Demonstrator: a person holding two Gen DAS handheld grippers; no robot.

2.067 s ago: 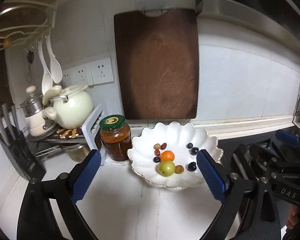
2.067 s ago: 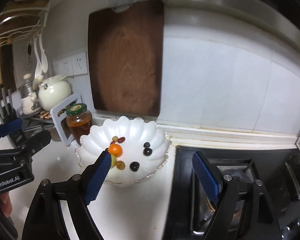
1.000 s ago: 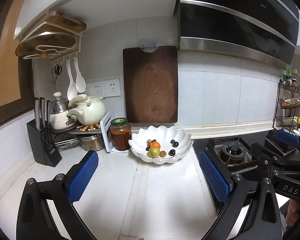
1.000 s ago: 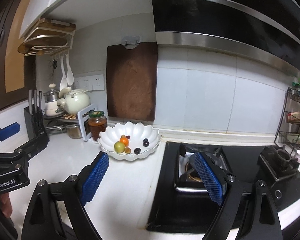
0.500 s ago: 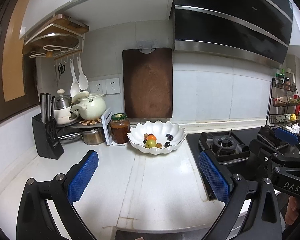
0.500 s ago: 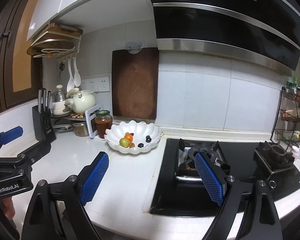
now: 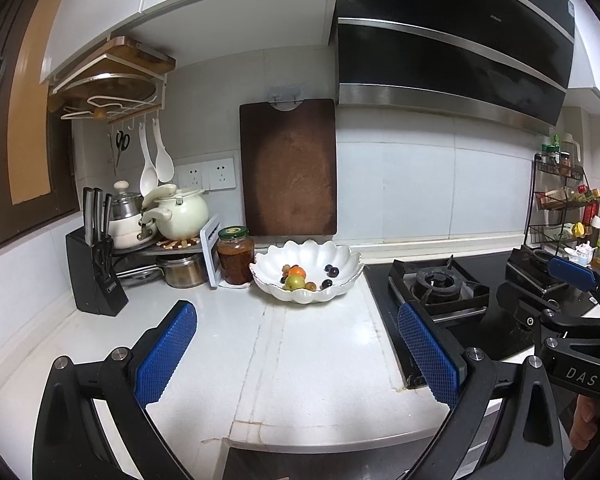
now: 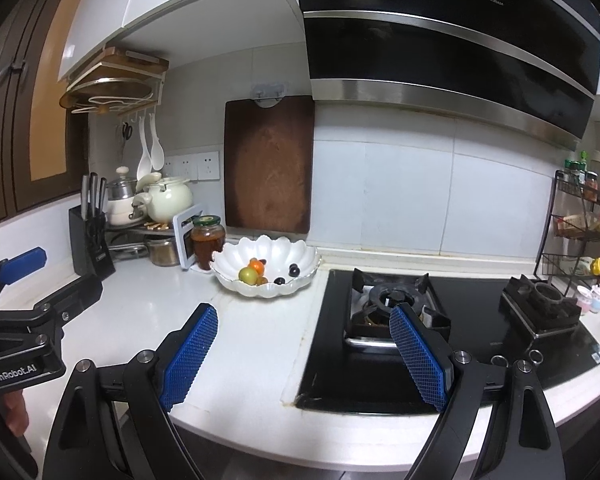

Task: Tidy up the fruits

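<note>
One white bowl [image 7: 308, 294] is sitting far ahead of the fingers. One green fruit [image 7: 294, 281], one orange fruit [image 7: 296, 271] and three dark grapes [image 7: 332, 271] are lying in it, with a few small brownish ones too tiny to count. One jar [image 7: 235, 255] is standing just left of the bowl. Two white spoons [image 7: 156, 164] are hanging up. Three knives [image 7: 96, 210] are sticking out of one black block [image 7: 96, 284].

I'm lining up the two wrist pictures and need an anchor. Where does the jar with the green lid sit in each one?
Left wrist view: the jar stands centre-left, on the counter just left of the white bowl.
Right wrist view: the jar stands left of centre, again just left of the bowl.
Shared landmark: the dark wooden cutting board on the wall behind the bowl.
</note>
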